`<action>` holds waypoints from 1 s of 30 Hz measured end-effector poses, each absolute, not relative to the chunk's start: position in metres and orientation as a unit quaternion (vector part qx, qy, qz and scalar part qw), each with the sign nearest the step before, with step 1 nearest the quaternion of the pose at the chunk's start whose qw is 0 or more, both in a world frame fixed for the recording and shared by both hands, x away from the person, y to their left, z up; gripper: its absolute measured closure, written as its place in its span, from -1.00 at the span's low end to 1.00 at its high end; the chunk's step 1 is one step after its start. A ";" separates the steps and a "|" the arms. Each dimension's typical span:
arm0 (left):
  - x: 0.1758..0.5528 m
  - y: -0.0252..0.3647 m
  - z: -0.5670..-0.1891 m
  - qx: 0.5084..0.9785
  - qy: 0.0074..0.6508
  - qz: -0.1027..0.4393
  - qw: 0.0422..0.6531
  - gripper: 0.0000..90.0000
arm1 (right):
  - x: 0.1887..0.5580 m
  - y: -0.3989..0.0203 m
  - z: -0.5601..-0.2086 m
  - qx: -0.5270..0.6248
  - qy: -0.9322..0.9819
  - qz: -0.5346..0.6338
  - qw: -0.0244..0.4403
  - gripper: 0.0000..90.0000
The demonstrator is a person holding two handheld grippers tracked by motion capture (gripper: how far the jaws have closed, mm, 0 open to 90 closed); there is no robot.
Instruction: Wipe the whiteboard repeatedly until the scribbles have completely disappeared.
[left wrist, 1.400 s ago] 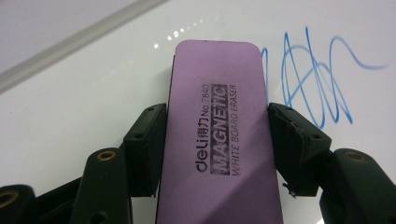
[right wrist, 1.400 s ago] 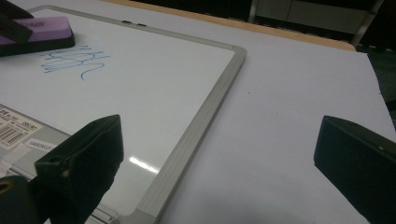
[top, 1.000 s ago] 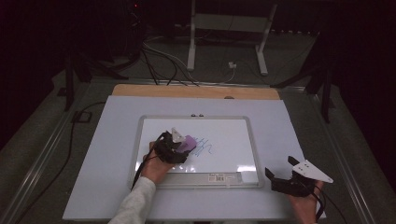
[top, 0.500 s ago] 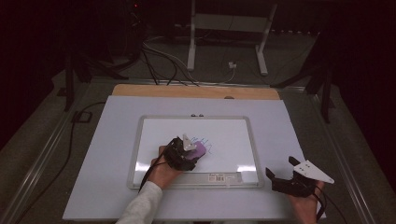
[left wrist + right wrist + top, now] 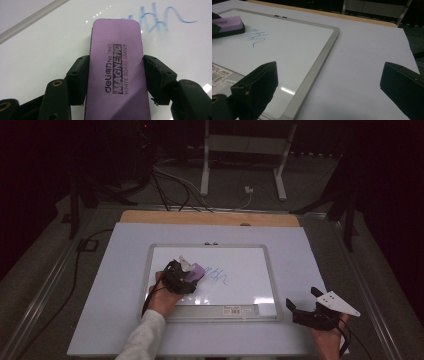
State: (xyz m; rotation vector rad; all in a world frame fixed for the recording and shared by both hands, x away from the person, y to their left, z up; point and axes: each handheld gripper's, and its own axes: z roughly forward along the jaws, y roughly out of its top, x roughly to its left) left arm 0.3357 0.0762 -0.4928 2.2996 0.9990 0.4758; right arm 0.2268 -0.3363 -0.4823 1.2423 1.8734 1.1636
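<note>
Eraser [image 5: 116, 72] in purple, printed "MAGNETIC WHITE BOARD ERASER", sits clamped in the left tool [image 5: 181, 277], whose two black jaws press on its long sides about midway along. It lies flat on the whiteboard [image 5: 250, 270], its far end just beside the blue scribble [image 5: 219, 276] near the board's middle. The eraser looks light and slightly soft (a foam or plastic body with a dark felt underside, by the look of it), so a squeeze across the long sides seems the sensible hold; gripping the ends would likely let it tip while rubbing. The board surface is glossy, so the eraser should slide easily, and some downward pressure is probably needed to lift the ink. The right tool [image 5: 306, 309] rests on the white sheet [image 5: 110, 295] covering the counter, off the board's near right corner, its jaws spread wide with nothing between them.
</note>
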 end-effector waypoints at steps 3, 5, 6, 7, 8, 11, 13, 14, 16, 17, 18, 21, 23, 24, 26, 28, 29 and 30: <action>0.325 0.058 -0.493 0.875 0.343 0.170 0.297 -0.07 | 0.226 -0.336 -0.482 0.466 0.707 0.439 0.301 -0.96; 0.317 0.047 -0.492 0.883 0.320 0.166 0.300 -0.07 | 0.226 -0.335 -0.482 0.465 0.707 0.439 0.301 -0.96; 0.314 0.043 -0.492 0.886 0.310 0.168 0.299 -0.07 | 0.226 -0.335 -0.482 0.465 0.707 0.439 0.301 -0.96; 0.312 0.041 -0.492 0.888 0.306 0.175 0.295 -0.06 | 0.226 -0.335 -0.481 0.465 0.707 0.439 0.302 -0.96; 0.313 0.042 -0.491 0.888 0.308 0.173 0.294 -0.06 | 0.226 -0.335 -0.481 0.465 0.707 0.438 0.303 -0.96; 0.320 0.050 -0.492 0.879 0.332 0.178 0.292 -0.06 | 0.225 -0.336 -0.481 0.466 0.706 0.439 0.302 -0.96; 0.326 0.061 -0.492 0.871 0.355 0.185 0.285 -0.06 | 0.225 -0.337 -0.481 0.467 0.705 0.439 0.302 -0.96; 0.330 0.066 -0.492 0.866 0.368 0.189 0.281 -0.06 | 0.225 -0.337 -0.481 0.468 0.705 0.440 0.302 -0.96; 0.337 0.079 -0.492 0.855 0.395 0.194 0.274 -0.06 | 0.225 -0.337 -0.481 0.470 0.703 0.441 0.301 -0.96; 0.339 0.084 -0.492 0.849 0.407 0.194 0.275 -0.06 | 0.225 -0.337 -0.481 0.470 0.703 0.440 0.301 -0.96; 0.341 0.088 -0.492 0.845 0.416 0.190 0.276 -0.06 | 0.226 -0.337 -0.481 0.469 0.704 0.440 0.301 -0.96; 0.342 0.089 -0.493 0.845 0.415 0.188 0.280 -0.06 | 0.226 -0.336 -0.482 0.469 0.704 0.440 0.301 -0.97; 0.340 0.084 -0.493 0.849 0.406 0.181 0.285 -0.06 | 0.226 -0.336 -0.482 0.469 0.704 0.440 0.302 -0.97; 0.338 0.079 -0.493 0.852 0.399 0.180 0.287 -0.06 | 0.226 -0.336 -0.482 0.470 0.704 0.440 0.301 -0.96; 0.332 0.068 -0.493 0.860 0.378 0.174 0.293 -0.06 | 0.226 -0.336 -0.482 0.469 0.704 0.440 0.301 -0.96; 0.323 0.053 -0.493 0.872 0.351 0.168 0.297 -0.06 | 0.226 -0.335 -0.481 0.468 0.704 0.441 0.301 -0.96; 0.318 0.046 -0.493 0.877 0.336 0.165 0.301 -0.06 | 0.226 -0.335 -0.481 0.469 0.704 0.441 0.301 -0.97; 0.313 0.039 -0.492 0.883 0.320 0.164 0.301 -0.06 | 0.226 -0.335 -0.481 0.468 0.704 0.441 0.301 -0.97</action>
